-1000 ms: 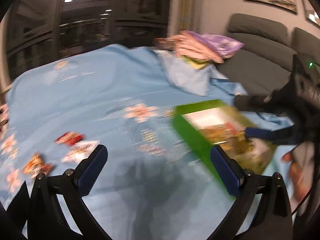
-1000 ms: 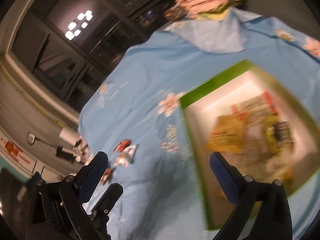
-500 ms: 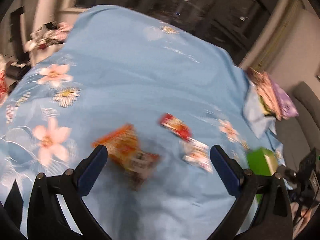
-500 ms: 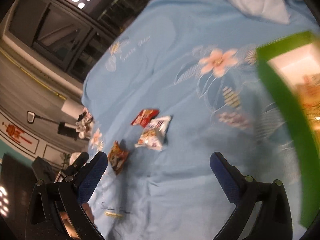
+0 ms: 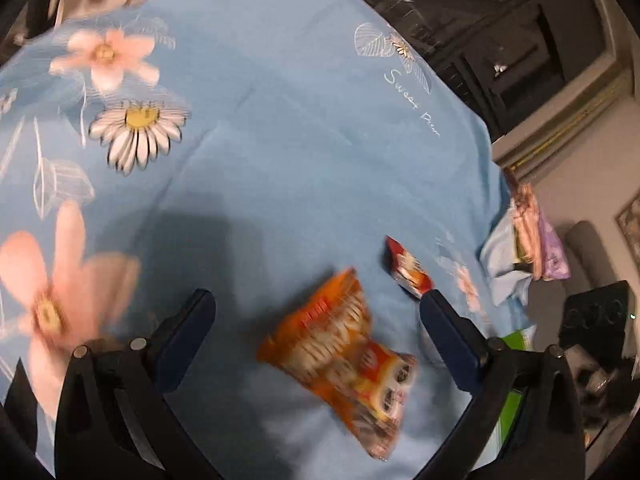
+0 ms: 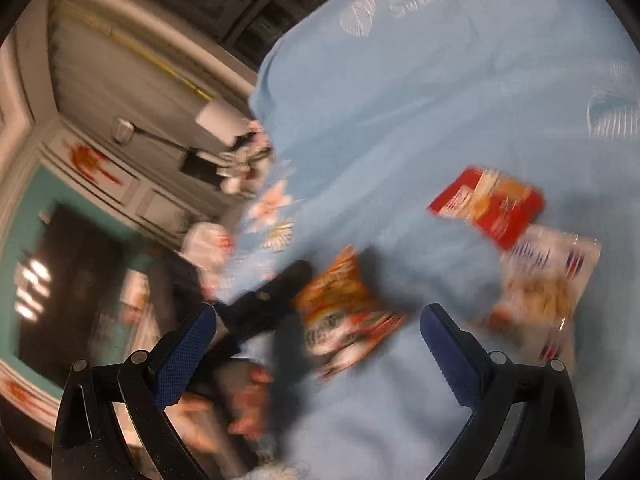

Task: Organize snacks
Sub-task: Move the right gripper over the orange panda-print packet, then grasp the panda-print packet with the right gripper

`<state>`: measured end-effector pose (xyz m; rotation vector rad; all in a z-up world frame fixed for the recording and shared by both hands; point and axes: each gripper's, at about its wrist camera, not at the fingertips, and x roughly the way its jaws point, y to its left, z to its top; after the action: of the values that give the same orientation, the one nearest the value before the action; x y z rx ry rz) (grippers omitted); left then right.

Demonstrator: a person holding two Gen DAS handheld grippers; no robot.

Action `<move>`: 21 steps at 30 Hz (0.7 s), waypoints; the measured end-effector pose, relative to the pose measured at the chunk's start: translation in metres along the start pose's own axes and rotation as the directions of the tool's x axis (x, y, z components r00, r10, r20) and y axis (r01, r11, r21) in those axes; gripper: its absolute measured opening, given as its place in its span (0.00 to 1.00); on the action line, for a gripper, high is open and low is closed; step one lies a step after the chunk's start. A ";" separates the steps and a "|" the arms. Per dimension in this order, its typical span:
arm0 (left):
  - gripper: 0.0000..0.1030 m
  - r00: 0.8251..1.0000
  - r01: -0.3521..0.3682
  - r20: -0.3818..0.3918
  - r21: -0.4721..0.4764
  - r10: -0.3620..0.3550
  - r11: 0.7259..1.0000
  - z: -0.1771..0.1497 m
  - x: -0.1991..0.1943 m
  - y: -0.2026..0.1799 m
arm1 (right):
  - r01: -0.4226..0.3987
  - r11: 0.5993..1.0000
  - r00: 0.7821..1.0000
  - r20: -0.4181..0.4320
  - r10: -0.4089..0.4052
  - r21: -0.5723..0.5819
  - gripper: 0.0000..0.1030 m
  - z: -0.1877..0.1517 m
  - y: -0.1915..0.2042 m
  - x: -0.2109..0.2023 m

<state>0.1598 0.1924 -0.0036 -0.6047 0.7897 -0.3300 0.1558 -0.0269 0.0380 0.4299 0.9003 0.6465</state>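
Note:
An orange snack packet (image 5: 344, 356) lies on the blue flowered cloth (image 5: 280, 120), right between the fingers of my open left gripper (image 5: 316, 336). A red packet (image 5: 406, 268) lies just beyond the right finger. In the right wrist view the same orange packet (image 6: 344, 312) lies between the fingers of my open right gripper (image 6: 320, 340), with the left gripper's dark finger (image 6: 276, 296) close on its left side. The red packet (image 6: 488, 206) and a clear white packet (image 6: 544, 288) lie to the right. A sliver of the green box (image 5: 516, 380) shows at the right edge.
A pile of pink and purple packets (image 5: 532, 236) on folded blue cloth sits at the far right by a grey sofa (image 5: 588, 248). The table edge drops off on the left in the right wrist view, where a hand (image 6: 224, 412) and a room wall (image 6: 120, 92) show.
Both grippers swung away from the green box toward the loose packets. The orange packet now sits between the fingers of both, much closer than half a second ago.

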 end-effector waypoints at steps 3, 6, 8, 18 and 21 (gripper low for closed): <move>0.99 0.999 -0.040 0.035 0.075 0.037 0.996 -0.006 0.001 -0.004 | 0.065 0.995 0.996 0.070 -0.060 -0.079 0.99 -0.013 -0.002 0.001; 0.99 0.999 -0.046 0.031 0.081 0.044 0.996 -0.007 0.003 -0.004 | 0.161 0.975 0.985 0.081 -0.150 -0.152 0.99 -0.019 0.002 0.001; 0.99 0.999 -0.019 0.034 0.060 0.017 0.998 -0.006 0.001 0.001 | 0.130 0.969 0.991 0.066 -0.118 -0.210 0.99 -0.027 0.009 0.006; 0.77 1.000 -0.002 0.024 0.027 0.001 1.000 -0.003 -0.001 0.014 | 0.145 0.901 0.977 -0.083 -0.194 -0.409 0.95 -0.054 0.040 0.058; 0.63 1.000 0.027 0.006 0.008 -0.027 1.000 -0.001 0.000 0.016 | 0.168 0.902 0.975 -0.068 -0.211 -0.398 0.87 -0.052 0.040 0.059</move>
<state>0.1600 0.2044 -0.0140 -0.6092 0.7750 -0.3554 0.1267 0.0462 -0.0012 -0.0538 0.8782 0.6553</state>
